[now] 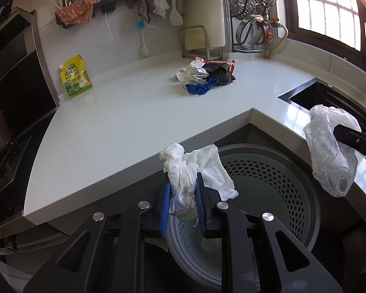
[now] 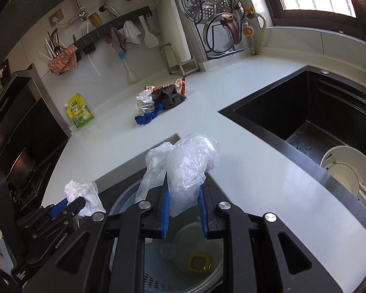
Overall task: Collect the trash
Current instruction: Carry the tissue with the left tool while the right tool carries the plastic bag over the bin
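Table: pale L-shaped kitchen table [image 1: 124, 122] carries a heap of crumpled wrappers [image 1: 206, 77].
Left gripper [image 1: 183, 200]: jaws clamped on crumpled white paper towel [image 1: 192, 171] above round grey perforated bin [image 1: 275, 183].
Right gripper [image 2: 184, 207]: jaws clamped on clear plastic bag [image 2: 188, 166] over the bin.

The white stone tabletop [image 1: 124, 122] fills mid-frame in the left wrist view. A heap of crumpled wrappers and dark cloth [image 1: 205, 75] lies on it at upper centre, a yellow spouted pouch [image 1: 75, 77] at its left. The grey perforated bin [image 1: 268, 188] sits below the tabletop's edge, lower right. The black sink [image 2: 312, 114] lies right of the heap.
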{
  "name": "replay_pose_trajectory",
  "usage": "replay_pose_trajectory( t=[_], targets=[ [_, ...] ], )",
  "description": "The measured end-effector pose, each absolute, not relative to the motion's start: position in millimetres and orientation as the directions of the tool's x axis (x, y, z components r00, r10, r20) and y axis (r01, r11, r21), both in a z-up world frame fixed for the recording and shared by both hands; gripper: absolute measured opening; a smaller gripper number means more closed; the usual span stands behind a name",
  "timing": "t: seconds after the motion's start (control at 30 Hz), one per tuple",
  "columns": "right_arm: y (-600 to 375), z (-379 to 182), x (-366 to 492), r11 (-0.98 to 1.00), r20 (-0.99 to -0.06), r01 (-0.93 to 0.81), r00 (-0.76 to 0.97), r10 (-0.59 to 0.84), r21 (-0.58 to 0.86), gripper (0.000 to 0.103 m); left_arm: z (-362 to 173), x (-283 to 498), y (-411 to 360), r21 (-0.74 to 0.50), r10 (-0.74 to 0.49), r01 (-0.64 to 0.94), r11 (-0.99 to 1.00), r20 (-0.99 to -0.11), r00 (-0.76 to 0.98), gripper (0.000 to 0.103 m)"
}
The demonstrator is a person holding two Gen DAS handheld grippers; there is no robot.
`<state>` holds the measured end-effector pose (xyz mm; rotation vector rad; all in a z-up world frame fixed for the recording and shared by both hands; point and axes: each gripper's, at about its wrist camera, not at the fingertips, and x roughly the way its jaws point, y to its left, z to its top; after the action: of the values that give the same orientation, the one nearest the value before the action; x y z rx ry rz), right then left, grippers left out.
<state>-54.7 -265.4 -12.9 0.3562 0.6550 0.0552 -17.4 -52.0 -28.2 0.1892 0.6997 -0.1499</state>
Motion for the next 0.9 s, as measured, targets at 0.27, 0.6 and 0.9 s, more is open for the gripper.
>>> replay_pose_trajectory(
  t=[0.27, 0.6, 0.9],
  targets=[
    [-237.0, -31.5, -75.4, 0.949, -0.619, 0.061, 0.771, 0.151, 0.308, 0.02, -37.8, -23.6, -51.2, 0.122, -0.092, 0.229, 0.966, -0.665, 0.741, 0.019],
    [-228.0, -58.4, -77.2, 0.961, -0.684, 0.071, 0.717, 0.137, 0.267, 0.02, -44.6, -22.7, -49.0, 0.093, -0.113, 0.239, 0.966, -0.685, 0.72, 0.019],
    [-223.5, -65.8, -76.9, 0.965, -0.7, 0.065, 0.701, 0.138, 0.254, 0.02, -52.5, -22.0, -51.6, 0.078, -0.122, 0.249, 0.965, -0.708, 0.695, 0.019]
  ],
)
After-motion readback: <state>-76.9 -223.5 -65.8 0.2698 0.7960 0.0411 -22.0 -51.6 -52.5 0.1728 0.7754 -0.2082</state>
